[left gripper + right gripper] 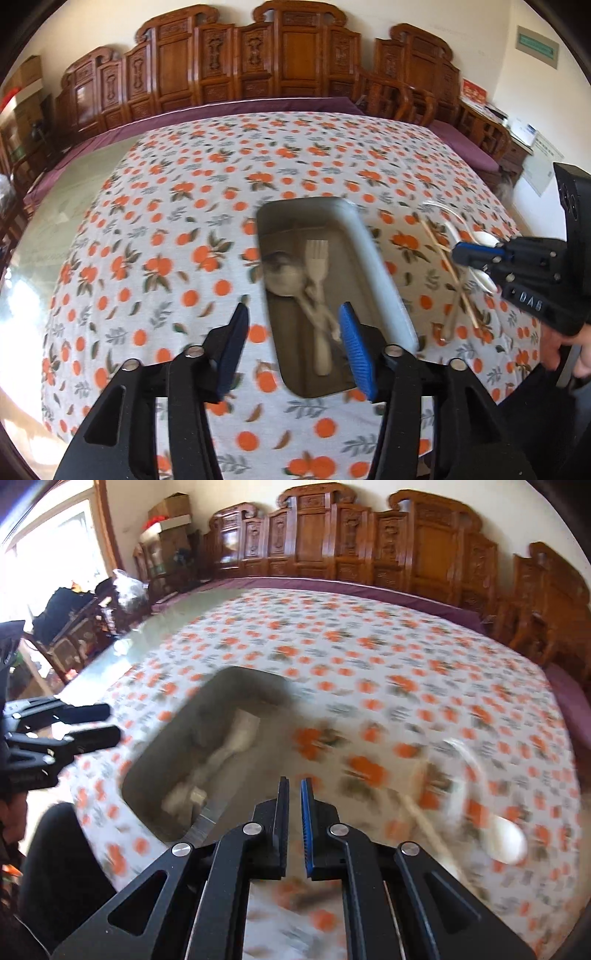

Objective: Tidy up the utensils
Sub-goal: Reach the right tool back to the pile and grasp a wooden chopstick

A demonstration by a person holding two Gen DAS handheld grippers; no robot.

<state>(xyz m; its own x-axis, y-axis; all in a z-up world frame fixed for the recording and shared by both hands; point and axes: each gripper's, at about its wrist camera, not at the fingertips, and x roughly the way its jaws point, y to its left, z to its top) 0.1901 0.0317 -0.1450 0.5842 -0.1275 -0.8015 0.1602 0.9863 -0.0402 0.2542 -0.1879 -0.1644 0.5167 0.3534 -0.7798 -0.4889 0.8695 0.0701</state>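
A grey rectangular tray (380,273) sits on the orange-print tablecloth. It holds a cream fork (317,266) and a metal spoon (284,277). My left gripper (291,332) is open and empty, its fingers over the tray's near-left corner. To the tray's right lie wooden chopsticks (448,266) and white spoons (484,240). My right gripper (458,253) hovers over them. In the blurred right wrist view the right gripper (294,786) has its jaws nearly closed with nothing between them, near the tray (147,771); a white spoon (511,840) lies to the right.
The tablecloth (184,229) covers a large glass-topped table. Carved wooden chairs (258,55) line the far edge. A person's hand (565,343) holds the right gripper at the right edge. Boxes and clutter (166,513) stand at the far left of the room.
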